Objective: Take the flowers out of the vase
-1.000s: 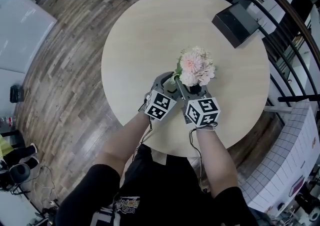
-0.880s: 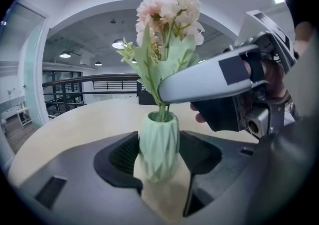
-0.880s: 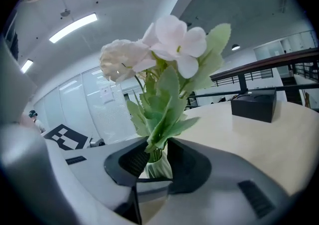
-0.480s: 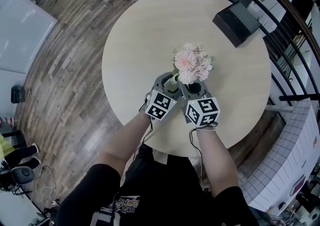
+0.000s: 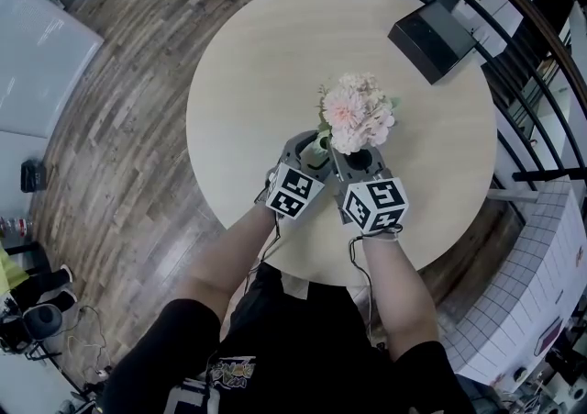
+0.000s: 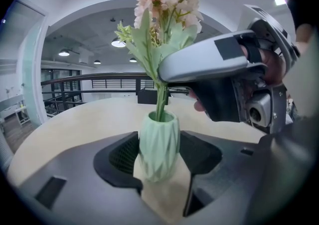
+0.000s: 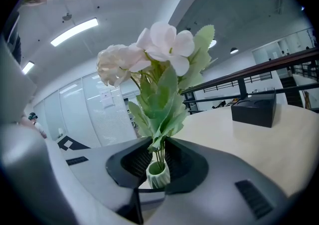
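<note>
A bunch of pale pink flowers (image 5: pixel 356 112) stands with its green stems (image 6: pixel 160 100) in a small ribbed green vase (image 6: pixel 158 144) on the round table (image 5: pixel 266 63). My left gripper (image 6: pixel 159 158) is shut on the vase's body, a pad against each side. My right gripper (image 7: pixel 158 160) reaches in just above the vase mouth (image 7: pixel 157 173). Its jaws have just been closing, and they now press on the stems between them. In the head view both grippers sit side by side under the blooms, the left gripper (image 5: pixel 310 151) next to the right gripper (image 5: pixel 356 161).
A black box (image 5: pixel 431 38) lies at the table's far right, also seen as the black box (image 7: pixel 254 111) in the right gripper view. A dark railing (image 5: pixel 527 45) curves behind the table. Wooden floor (image 5: pixel 119 155) lies to the left.
The right gripper's jaws have closed in on the stems. The flower heads have shifted slightly up the head view. The left gripper and the vase have stayed put.
</note>
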The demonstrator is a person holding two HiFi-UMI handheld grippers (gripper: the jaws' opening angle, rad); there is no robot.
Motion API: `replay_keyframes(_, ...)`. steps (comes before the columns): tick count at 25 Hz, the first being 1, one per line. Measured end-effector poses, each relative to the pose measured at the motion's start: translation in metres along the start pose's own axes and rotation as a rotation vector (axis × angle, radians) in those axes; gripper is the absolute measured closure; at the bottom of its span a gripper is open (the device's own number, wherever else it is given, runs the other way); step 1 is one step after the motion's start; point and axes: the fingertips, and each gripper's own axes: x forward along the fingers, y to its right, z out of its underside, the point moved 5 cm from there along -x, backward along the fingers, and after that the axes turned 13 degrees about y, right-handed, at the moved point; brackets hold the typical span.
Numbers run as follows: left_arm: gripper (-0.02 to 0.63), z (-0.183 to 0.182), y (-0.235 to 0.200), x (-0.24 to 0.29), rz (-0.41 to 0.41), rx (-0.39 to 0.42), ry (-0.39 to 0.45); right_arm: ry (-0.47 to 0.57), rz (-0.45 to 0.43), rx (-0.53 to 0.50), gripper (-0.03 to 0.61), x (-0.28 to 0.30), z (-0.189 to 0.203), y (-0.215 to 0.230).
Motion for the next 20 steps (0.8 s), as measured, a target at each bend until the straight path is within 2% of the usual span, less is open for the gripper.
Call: replay_keyframes(20,0.357,0.004,-0.002,-0.001,-0.002,-0.003,-0.008,0.105,0.010,0.024,0.499,-0.011,-0.040,-0.006)
